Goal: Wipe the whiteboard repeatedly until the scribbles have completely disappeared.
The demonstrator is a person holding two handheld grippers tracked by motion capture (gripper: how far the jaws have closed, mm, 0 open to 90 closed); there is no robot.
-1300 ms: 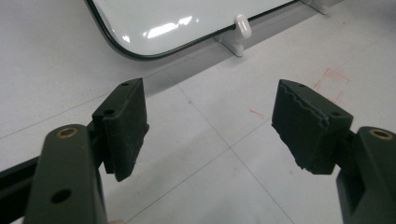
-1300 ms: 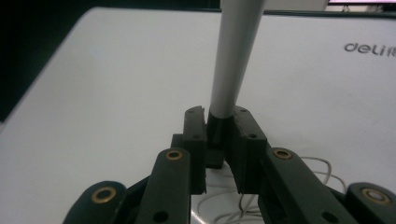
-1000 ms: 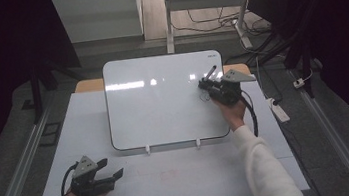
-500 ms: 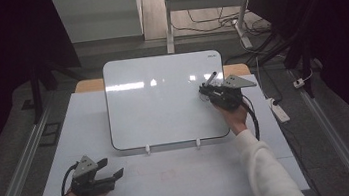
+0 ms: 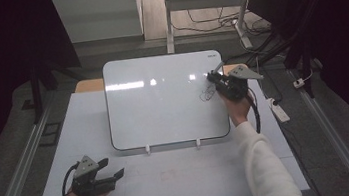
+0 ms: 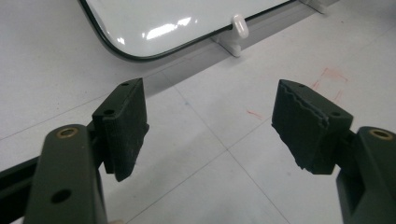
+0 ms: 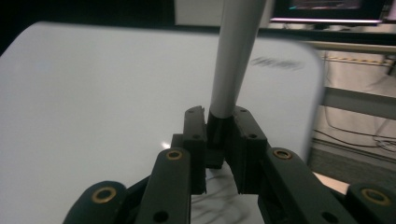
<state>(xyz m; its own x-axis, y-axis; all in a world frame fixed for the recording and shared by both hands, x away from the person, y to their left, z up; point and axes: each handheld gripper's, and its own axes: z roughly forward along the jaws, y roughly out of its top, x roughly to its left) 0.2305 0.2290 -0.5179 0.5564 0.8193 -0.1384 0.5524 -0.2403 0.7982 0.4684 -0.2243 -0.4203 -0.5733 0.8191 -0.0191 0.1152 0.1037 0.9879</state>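
A white whiteboard (image 5: 162, 99) stands tilted on the white table (image 5: 182, 177). At its upper right my right gripper (image 5: 216, 80) is shut on a white marker (image 5: 217, 66), whose dark end sits between the pads. A dark scribble (image 5: 207, 94) lies on the board just left of that gripper. The right gripper view shows the marker (image 7: 236, 56) rising from the right gripper (image 7: 218, 126) in front of the whiteboard (image 7: 93, 93). My left gripper (image 5: 114, 168) rests at the table's front left. The left gripper (image 6: 210, 121) stands open with nothing in it, near the whiteboard's corner (image 6: 140, 28).
Two white feet (image 5: 147, 150) hold the board's lower edge; one foot (image 6: 236, 32) is close ahead of the left gripper. Faint red marks (image 6: 331, 77) are on the table. A power strip (image 5: 279, 110) lies on the floor at the right, and a metal rail (image 5: 15, 173) runs along the left.
My right gripper has shifted slightly to the right with the marker, and the dark scribble now shows on the board beside it. The left gripper has not moved.
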